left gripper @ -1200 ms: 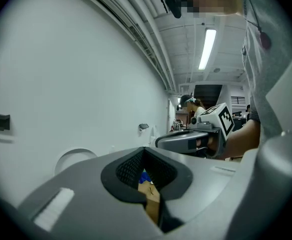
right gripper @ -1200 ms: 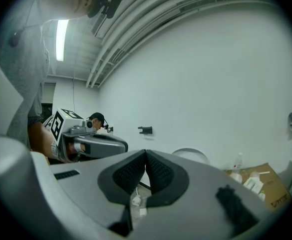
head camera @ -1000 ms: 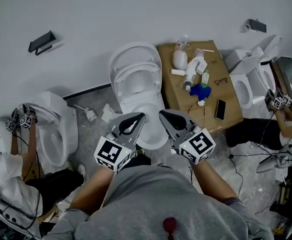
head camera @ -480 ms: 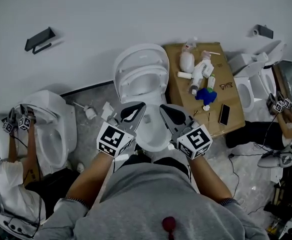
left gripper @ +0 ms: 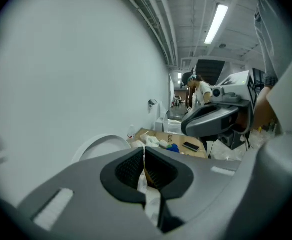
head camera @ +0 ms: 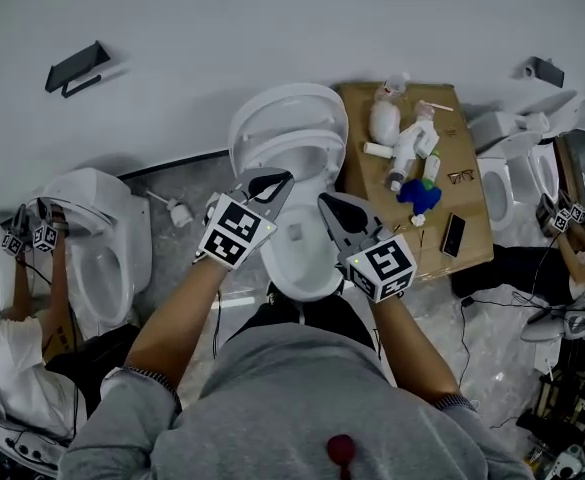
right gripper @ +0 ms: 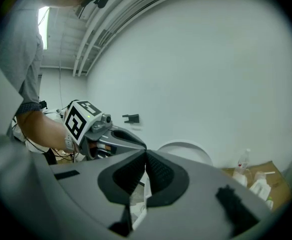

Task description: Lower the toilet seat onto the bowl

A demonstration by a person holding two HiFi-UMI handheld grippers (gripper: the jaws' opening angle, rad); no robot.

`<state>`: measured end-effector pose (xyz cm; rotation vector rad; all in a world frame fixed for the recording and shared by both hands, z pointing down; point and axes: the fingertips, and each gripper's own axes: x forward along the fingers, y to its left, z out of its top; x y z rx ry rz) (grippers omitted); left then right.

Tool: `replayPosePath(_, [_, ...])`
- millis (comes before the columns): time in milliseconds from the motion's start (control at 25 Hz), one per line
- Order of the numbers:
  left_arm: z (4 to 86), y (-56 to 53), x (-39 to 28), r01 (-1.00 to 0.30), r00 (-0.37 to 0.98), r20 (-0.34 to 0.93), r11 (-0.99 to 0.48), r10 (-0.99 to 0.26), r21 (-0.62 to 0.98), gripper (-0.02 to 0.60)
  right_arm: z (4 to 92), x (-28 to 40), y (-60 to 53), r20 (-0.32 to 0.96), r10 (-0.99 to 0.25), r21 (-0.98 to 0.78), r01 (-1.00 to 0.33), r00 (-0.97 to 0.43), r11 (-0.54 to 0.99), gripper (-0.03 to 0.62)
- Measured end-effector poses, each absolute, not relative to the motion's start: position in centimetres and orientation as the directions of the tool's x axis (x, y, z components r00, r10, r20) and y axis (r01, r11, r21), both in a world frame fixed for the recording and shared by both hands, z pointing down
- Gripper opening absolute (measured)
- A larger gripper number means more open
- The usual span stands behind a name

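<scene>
A white toilet stands against the wall, its seat (head camera: 294, 158) and lid (head camera: 284, 108) raised upright over the open bowl (head camera: 302, 260). My left gripper (head camera: 280, 175) hovers over the bowl's back left, close to the lower edge of the raised seat. Its jaws are just starting to open, still nearly together, with nothing between them (left gripper: 144, 149). My right gripper (head camera: 324, 201) hangs over the bowl's right side, shut and empty (right gripper: 146, 152). The lid shows as a white arc (left gripper: 99, 147) in the left gripper view and behind the jaws (right gripper: 184, 150) in the right gripper view.
A cardboard box (head camera: 450, 183) right of the toilet carries bottles, a blue object, glasses and a phone. Another toilet (head camera: 100, 243) stands at the left with a person working at it, and a third (head camera: 512, 168) at the right. Small fittings (head camera: 179, 213) lie on the floor.
Both grippers have moved forward over the bowl toward the raised seat, the left one farther. The toilet sits lower and nearer in the head view.
</scene>
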<state>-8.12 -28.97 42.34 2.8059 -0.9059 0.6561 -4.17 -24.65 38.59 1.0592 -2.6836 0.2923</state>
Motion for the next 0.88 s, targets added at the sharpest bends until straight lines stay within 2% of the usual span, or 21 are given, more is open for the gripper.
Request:
replayPosePath(120, [44.5,-30.6,-7.4,-0.554,0.688,0.538,-0.831,-0.488,-0.045,0.034,39.4,-3.7,-25.5,0.316,-0.627,-0.098,-0.681,-0.712,0.725,0.014])
replayPosePath(280, [46.4,-32.9,-6.8,-0.521,0.641,0.616,-0.849,-0.458,-0.09,0.04,40.0,-3.2,-26.5,0.325,-0.628,-0.093,-0.684,-0.707,0.723,0.014])
replayPosePath(400, [47.8,-34.9,-6.3,-0.486,0.603,0.672,-0.866,-0.43,-0.118,0.067,40.3,-2.9,-27.1,0.326,-0.626,-0.086,-0.682,-0.708,0.726,0.014])
replayPosePath(880, [54.3,-40.9,-4.8,-0.361,0.436,0.832,-0.914,-0.343,-0.187,0.158,42.0,-0.2,-26.7,0.366,-0.616,-0.072,-0.681,-0.697,0.729,0.014])
